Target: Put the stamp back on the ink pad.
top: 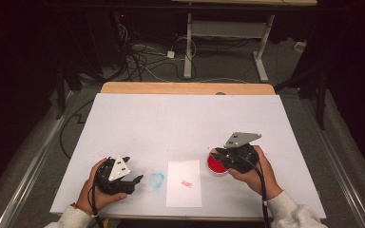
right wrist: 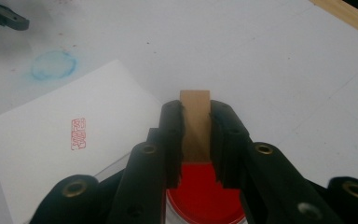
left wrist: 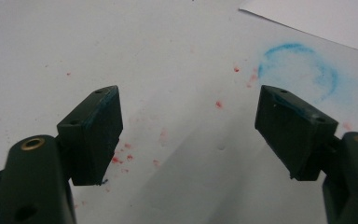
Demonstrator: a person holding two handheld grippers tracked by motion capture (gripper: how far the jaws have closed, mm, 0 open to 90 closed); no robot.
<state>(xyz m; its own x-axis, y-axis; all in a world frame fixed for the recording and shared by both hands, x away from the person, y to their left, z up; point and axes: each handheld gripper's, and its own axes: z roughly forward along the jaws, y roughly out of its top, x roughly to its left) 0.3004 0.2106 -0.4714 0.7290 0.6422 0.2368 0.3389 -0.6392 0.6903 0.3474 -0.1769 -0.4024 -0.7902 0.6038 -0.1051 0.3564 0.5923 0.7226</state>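
My right gripper (right wrist: pixel 195 107) is shut on a small wooden stamp block (right wrist: pixel 195 140), whose lower end meets the red ink pad (right wrist: pixel 200 198). From above, this gripper (top: pixel 217 154) sits over the round red pad (top: pixel 214 165) at the table's right front. A white sheet of paper (top: pixel 184 190) lies at the front centre and carries a red seal print (top: pixel 186 184), the print (right wrist: pixel 78 133) reading clearly on the paper (right wrist: pixel 37 154). My left gripper (top: pixel 132 169) rests low at the front left, open and holding nothing (left wrist: pixel 189 100).
A blue ring stain (top: pixel 157 179) marks the white table cover (top: pixel 180 118) between the left gripper and the paper, with the stain (left wrist: pixel 298 65) just beyond the left jaws. Red ink specks (left wrist: pixel 121 158) dot the cover. A wooden table edge (top: pixel 185 88) runs along the back.
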